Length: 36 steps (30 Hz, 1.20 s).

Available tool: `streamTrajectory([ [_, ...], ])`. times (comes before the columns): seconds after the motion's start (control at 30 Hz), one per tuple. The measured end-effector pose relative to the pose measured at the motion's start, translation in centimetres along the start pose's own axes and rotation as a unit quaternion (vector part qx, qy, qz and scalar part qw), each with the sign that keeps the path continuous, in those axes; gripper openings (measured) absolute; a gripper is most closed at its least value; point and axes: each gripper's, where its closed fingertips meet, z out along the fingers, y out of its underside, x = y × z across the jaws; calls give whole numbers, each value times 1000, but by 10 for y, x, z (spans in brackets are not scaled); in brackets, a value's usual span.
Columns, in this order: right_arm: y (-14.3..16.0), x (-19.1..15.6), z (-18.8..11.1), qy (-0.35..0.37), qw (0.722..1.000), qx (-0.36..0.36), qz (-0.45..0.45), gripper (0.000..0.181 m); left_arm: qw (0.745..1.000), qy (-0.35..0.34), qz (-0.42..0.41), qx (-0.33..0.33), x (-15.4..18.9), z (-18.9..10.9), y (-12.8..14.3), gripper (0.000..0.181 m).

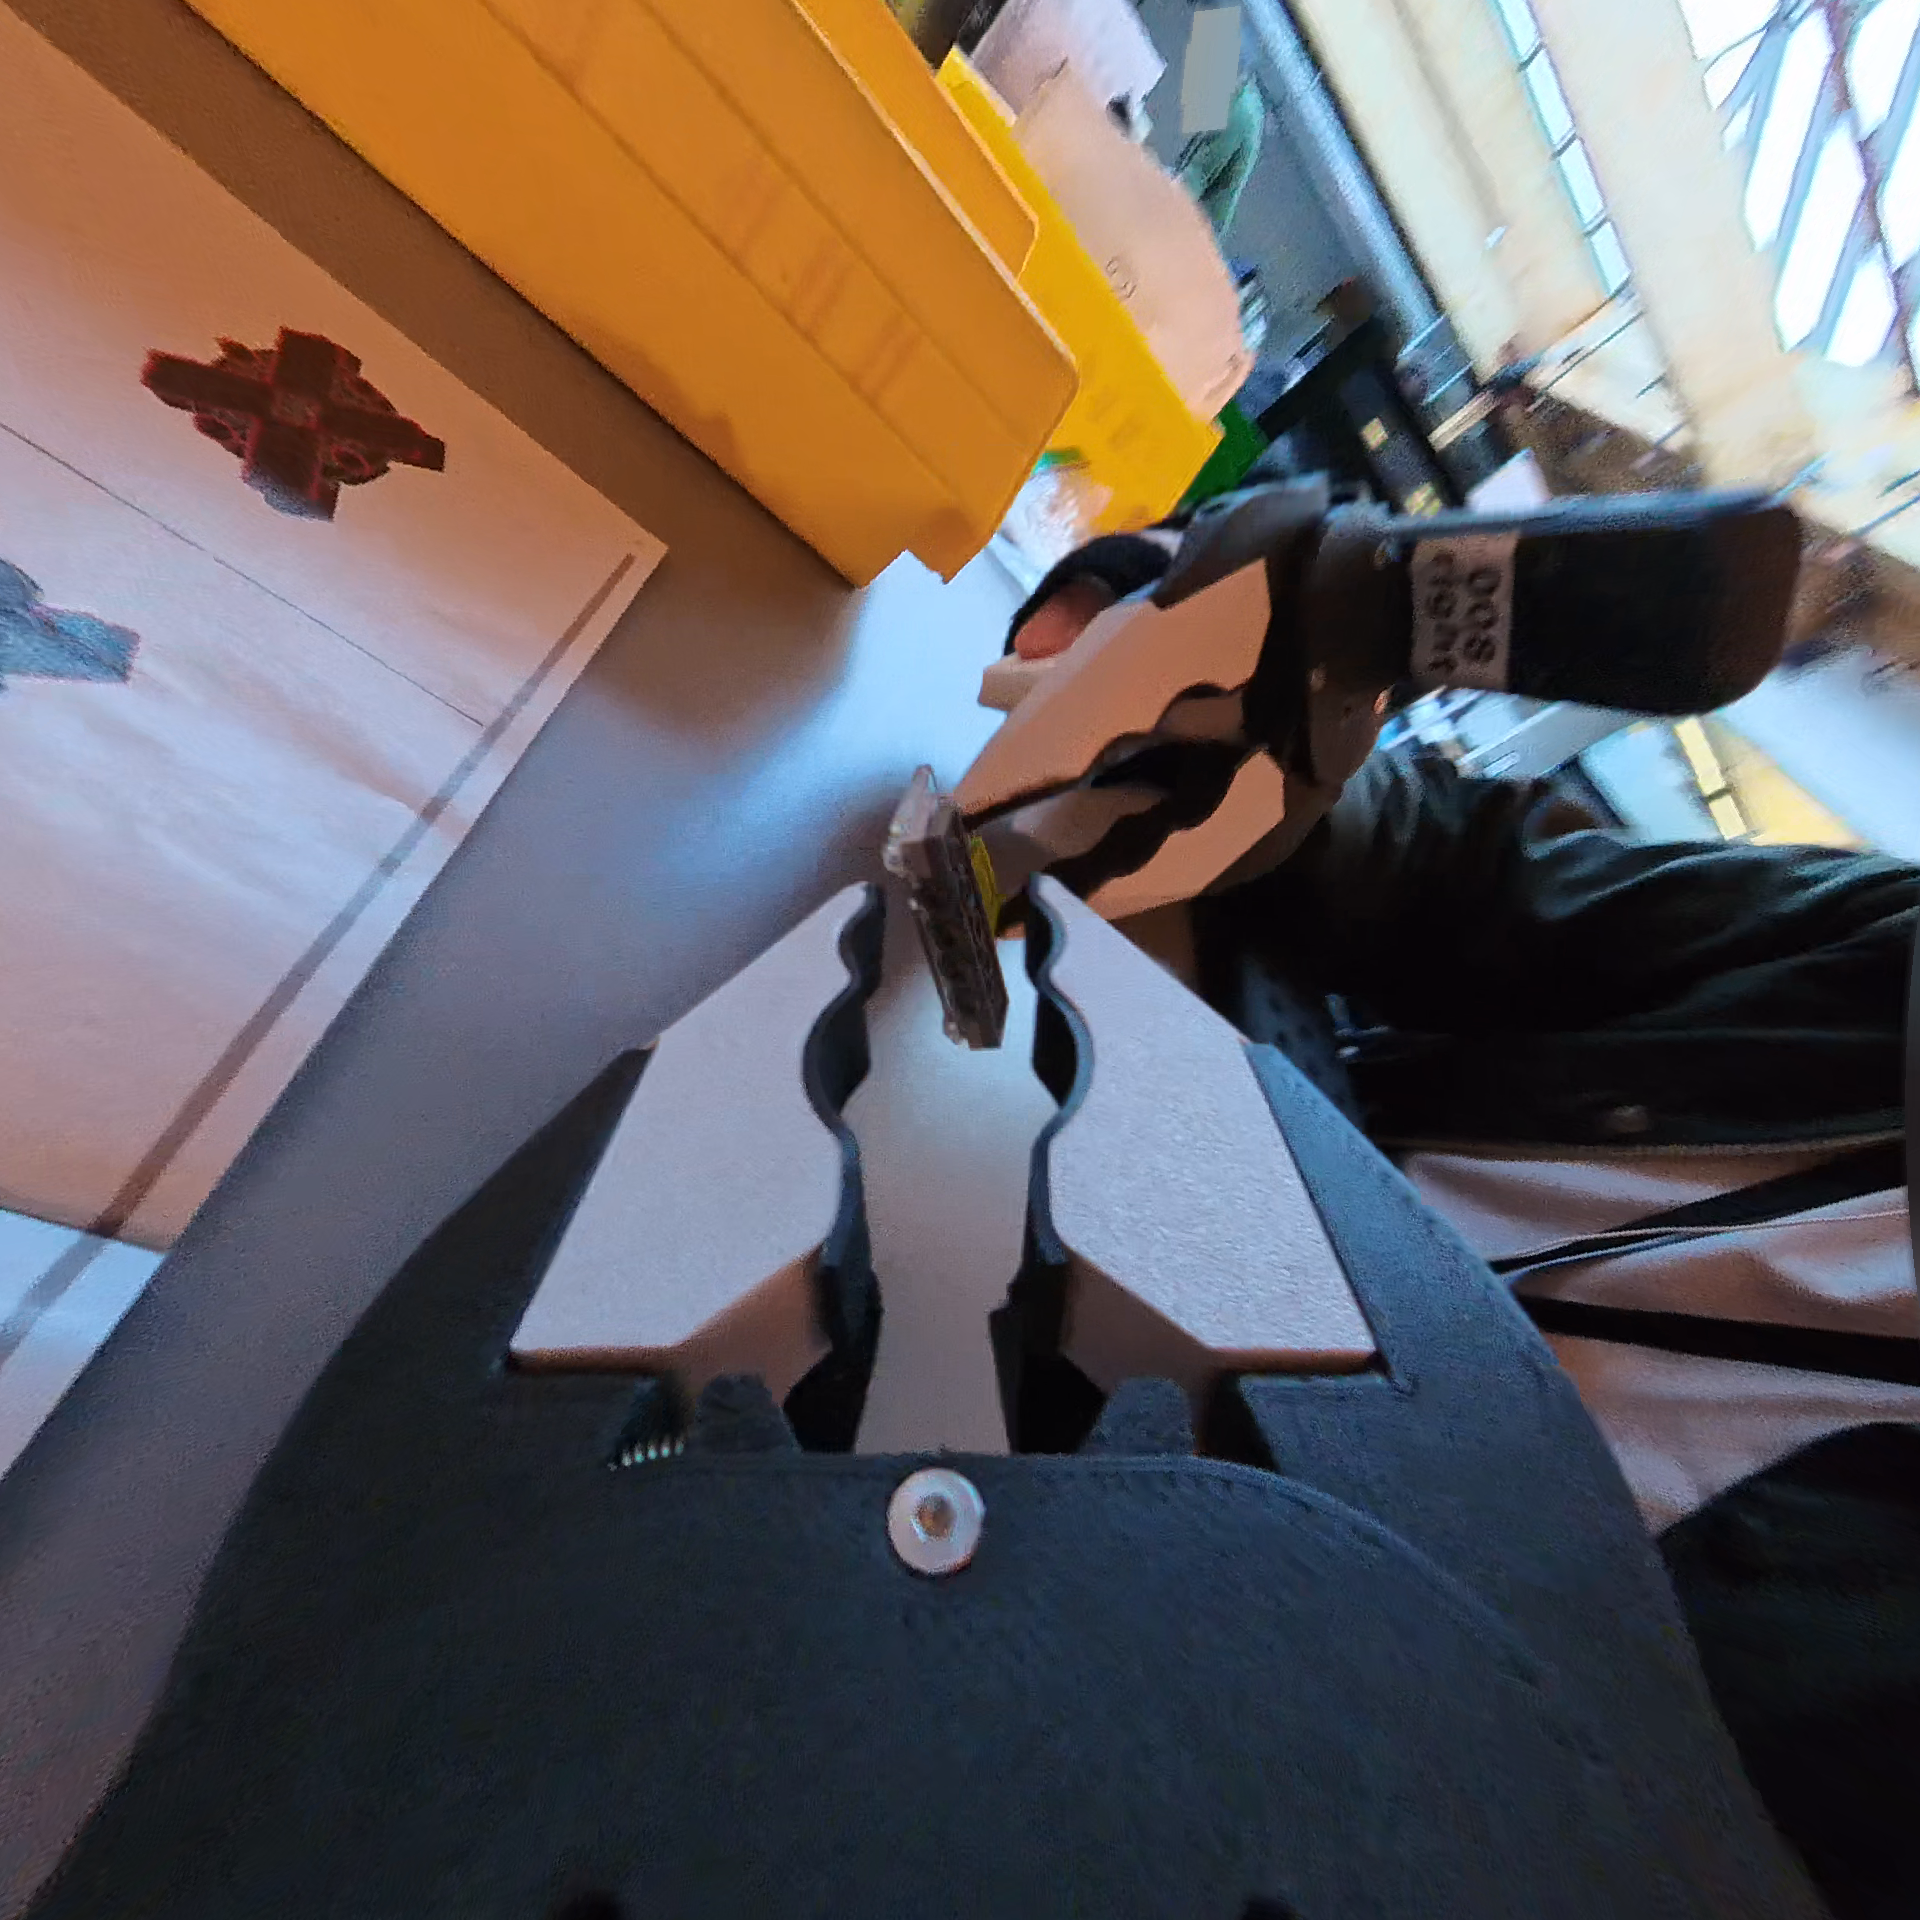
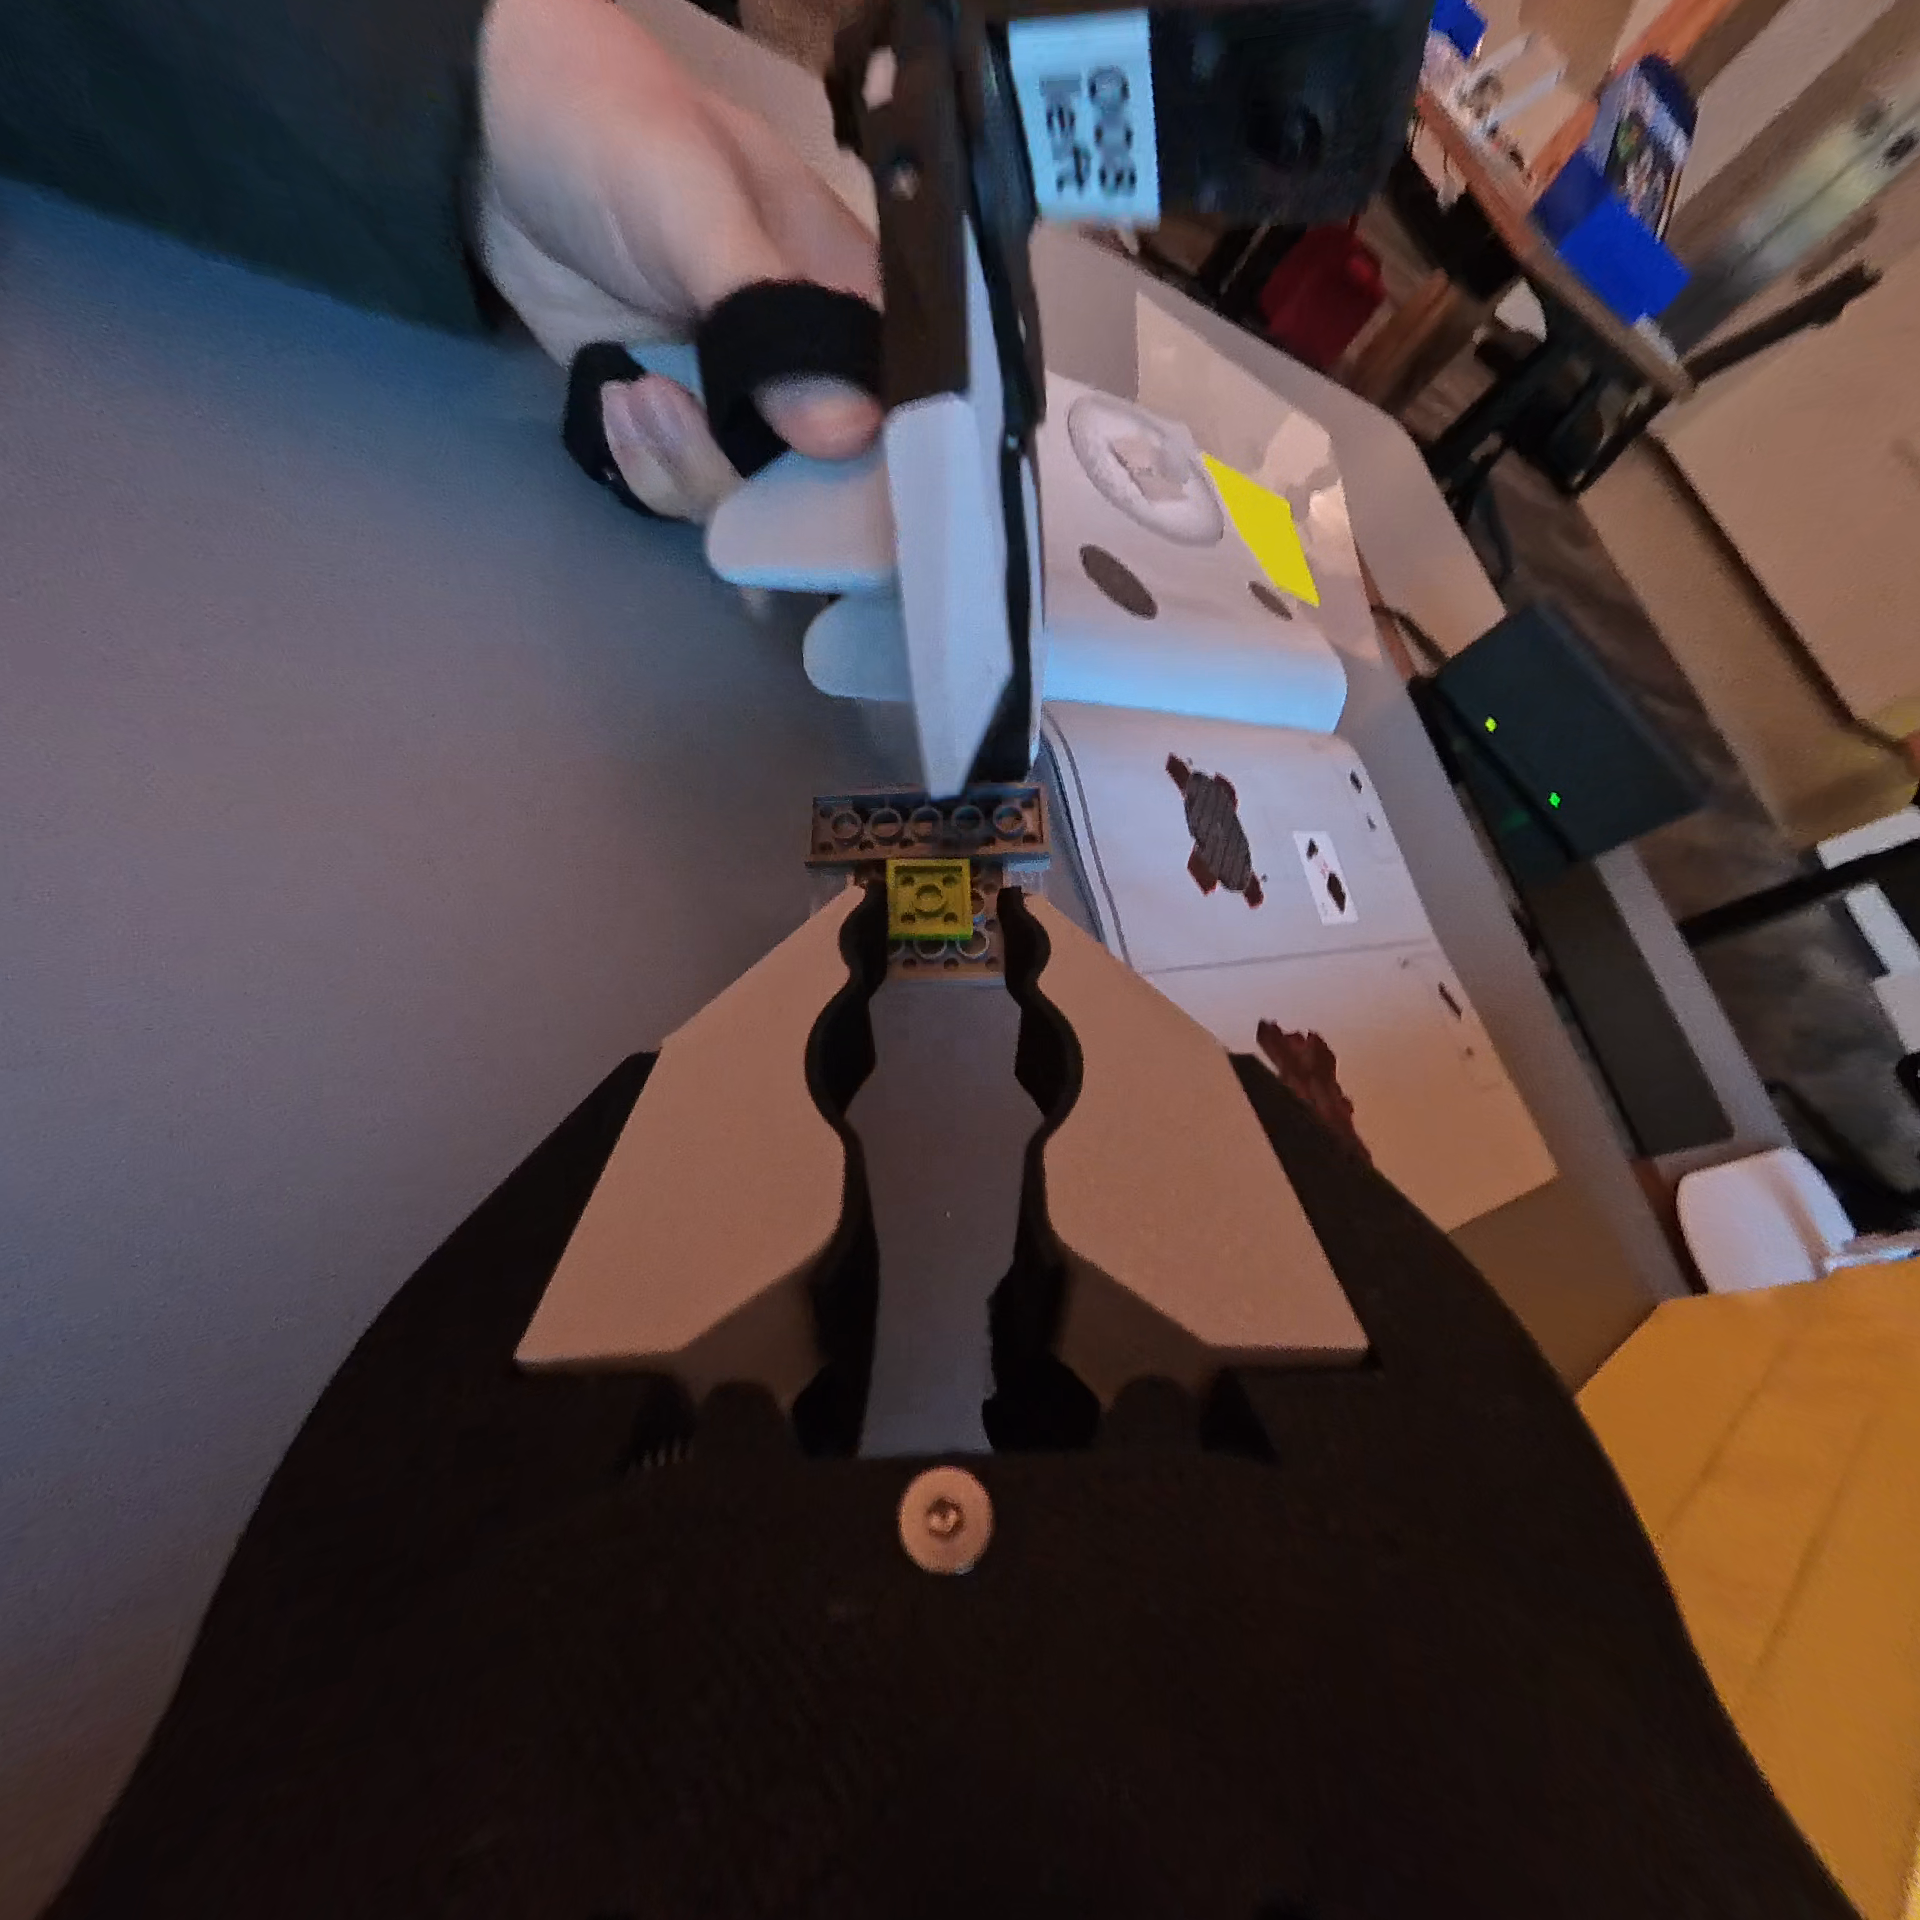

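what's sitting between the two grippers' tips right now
A small grey brick assembly with a yellow plate, between right gripper and left gripper; right wrist view shows it.

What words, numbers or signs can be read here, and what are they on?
White label on the right gripper, which grips a brick assembly: printed characters, not copied here.
Second white label on the left gripper: likewise.
Small white card on the paper sheet: too small to read.
Yellow bins: no writing visible.
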Motion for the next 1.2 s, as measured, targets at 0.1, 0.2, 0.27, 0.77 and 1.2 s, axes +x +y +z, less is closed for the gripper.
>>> streamTrajectory([
  [0.1,-7,0,-2,5,1000,17,-6,21,998,44,-42,14,7,0,-2,26],
  [0.2,-5,-2,-2,1,1000,17,-8,21,997,43,-58,-10,6,5,6,9],
  [0.27,-1,-2,1,4,1000,9,-16,21,997,31,-73,-11,2,7,7,9],
  [0.77,17,-22,15,-37,998,-45,-21,14,990,-17,-119,-74,-14,13,30,9],
  [1.2,13,-25,11,-99,992,1,73,14,993,-13,-69,-92,-10,12,33,8],
])
